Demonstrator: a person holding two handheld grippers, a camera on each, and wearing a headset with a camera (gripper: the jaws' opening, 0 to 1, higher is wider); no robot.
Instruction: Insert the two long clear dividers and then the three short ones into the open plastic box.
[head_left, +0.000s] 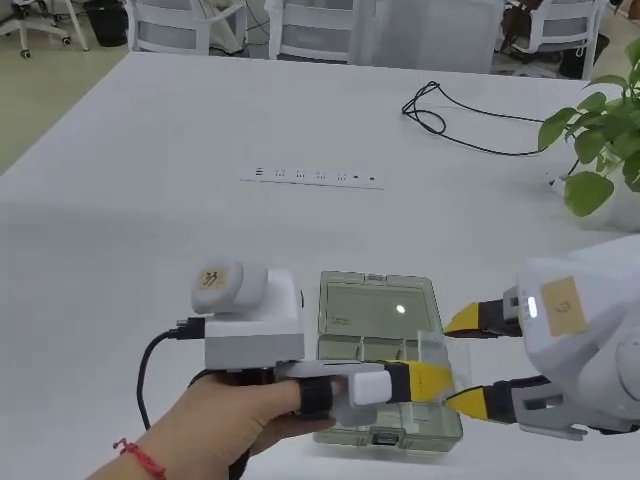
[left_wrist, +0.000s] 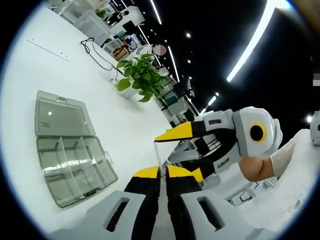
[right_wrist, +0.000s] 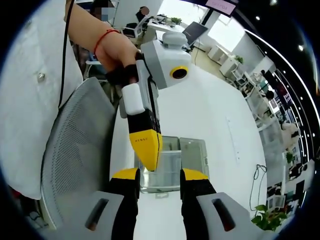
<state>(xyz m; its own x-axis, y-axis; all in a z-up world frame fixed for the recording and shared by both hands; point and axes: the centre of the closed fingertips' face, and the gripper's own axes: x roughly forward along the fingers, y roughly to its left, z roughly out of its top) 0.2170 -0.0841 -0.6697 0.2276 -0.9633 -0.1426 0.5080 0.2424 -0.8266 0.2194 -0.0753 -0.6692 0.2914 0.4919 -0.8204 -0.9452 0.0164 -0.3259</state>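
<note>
Box (head_left: 375, 305) on table (head_left: 200, 130), plant (head_left: 600, 130) behind-right.

Clear box (head_left: 375, 300) looks faintly green; left gripper (left_wrist: 164, 172) yellow-tipped.

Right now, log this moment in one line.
left gripper: shut on clear plastic divider; right gripper: open; open clear plastic box: beneath divider

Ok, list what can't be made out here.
- Box front cells, head view: left gripper and hand cover them.
- Divider in its jaws: clear, edges faint.
- Seated dividers, left gripper view: clear on clear, count uncertain.
- Box, right gripper view: left gripper crosses it.
</note>
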